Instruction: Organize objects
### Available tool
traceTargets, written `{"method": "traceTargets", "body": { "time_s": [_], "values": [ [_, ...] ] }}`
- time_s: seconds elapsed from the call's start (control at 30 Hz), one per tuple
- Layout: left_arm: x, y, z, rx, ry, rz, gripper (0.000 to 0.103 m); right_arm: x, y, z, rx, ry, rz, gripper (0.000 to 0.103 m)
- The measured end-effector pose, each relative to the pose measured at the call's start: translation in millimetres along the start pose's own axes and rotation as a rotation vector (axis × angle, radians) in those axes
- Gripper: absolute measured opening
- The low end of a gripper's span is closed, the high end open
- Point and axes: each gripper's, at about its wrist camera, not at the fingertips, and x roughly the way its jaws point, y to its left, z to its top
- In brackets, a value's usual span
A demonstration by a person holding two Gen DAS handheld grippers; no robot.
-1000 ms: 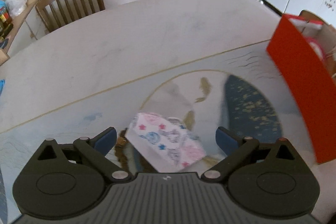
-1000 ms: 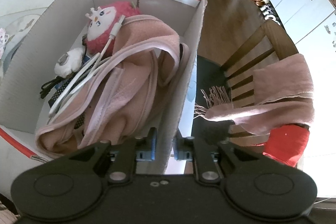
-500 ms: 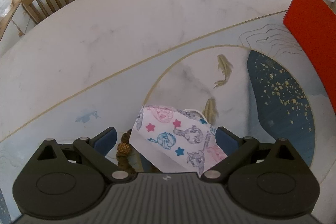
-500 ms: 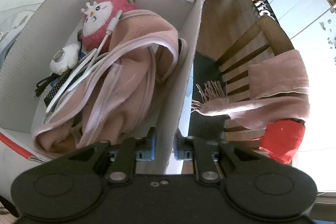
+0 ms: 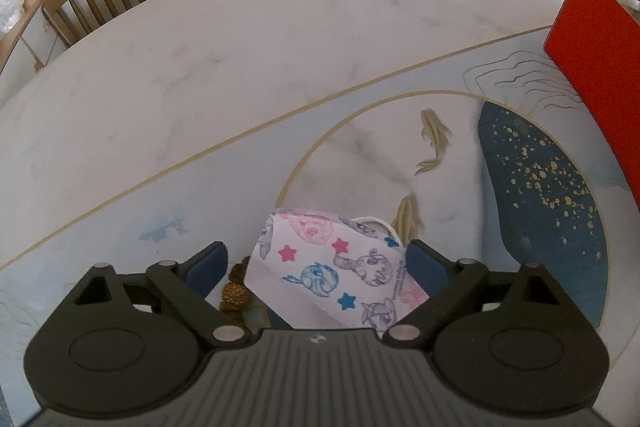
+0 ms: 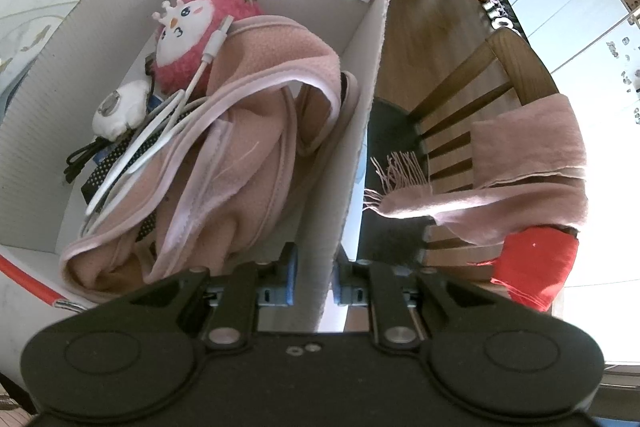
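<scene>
Left wrist view looks down on a printed face mask (image 5: 340,267) lying on the decorated table (image 5: 240,67), between the blue pads of the left gripper (image 5: 316,263); the jaws stand wide and have just been closing a little, the right pad just beside the mask's edge, with no squeeze visible. A red box (image 5: 600,67) stands at the right edge. On the right wrist view, the right gripper (image 6: 314,277) is clamped narrowly on the box's white cardboard wall (image 6: 352,147); inside lie a pink blanket (image 6: 240,155), a pink plush toy (image 6: 188,35) and white cables (image 6: 160,135).
</scene>
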Motion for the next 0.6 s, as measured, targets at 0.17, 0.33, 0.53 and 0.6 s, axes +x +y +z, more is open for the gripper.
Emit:
{"method": "traceTargets", "body": {
  "time_s": [0.17, 0.33, 0.53, 0.6],
  "values": [
    [-8, -5, 0, 0.013, -0.024, 0.016, 0.073, 0, 0, 0, 0.000, -0.002, 0.001, 0.017],
    [-15, -11, 1, 0.034, -0.035, 0.065, 0.026, 0, -1, -2, 0.001, -0.007, 0.003, 0.017],
    [-24, -6, -3, -0.015, -0.053, 0.031, 0.007, -1, -2, -2, 0.003, -0.017, 0.009, 0.017],
    [-32, -3, -6, -0.053, -0.063, -0.010, 0.006, -1, -2, -3, 0.002, -0.020, 0.012, 0.017]
  ]
}}
